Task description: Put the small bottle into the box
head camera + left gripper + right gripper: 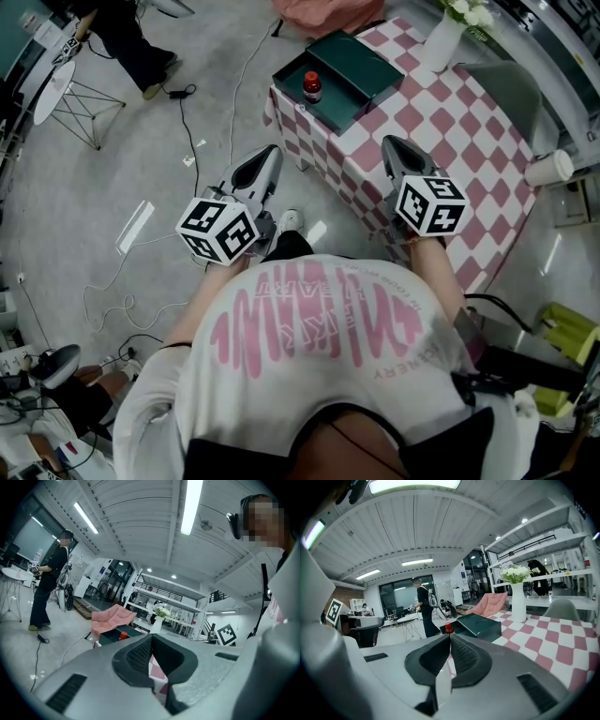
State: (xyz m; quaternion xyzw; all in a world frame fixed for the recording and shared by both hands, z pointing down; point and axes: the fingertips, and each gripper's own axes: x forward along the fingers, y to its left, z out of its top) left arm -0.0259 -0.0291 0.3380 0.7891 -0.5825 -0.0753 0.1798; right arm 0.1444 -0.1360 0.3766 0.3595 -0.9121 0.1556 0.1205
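A small bottle [311, 86] with a red cap stands upright inside the open dark green box [328, 111] at the far corner of the checked table [441, 122]. The box's lid [361, 64] lies next to it. Both grippers are held close to my chest, well short of the box. My left gripper [272, 150] hangs over the floor beside the table, its jaws shut and empty. My right gripper [389, 142] is over the table's near edge, also shut on nothing. The bottle's cap [448, 628] shows just past the right gripper [450, 635], and the bottle [123, 635] shows left of the left gripper [151, 638].
A white vase [442, 39] of flowers stands at the table's far side, with a grey chair [506, 80] beyond it and a white cup [548, 169] off the right edge. Cables [187, 141] trail over the floor. A person [131, 47] stands by a small round table [56, 89].
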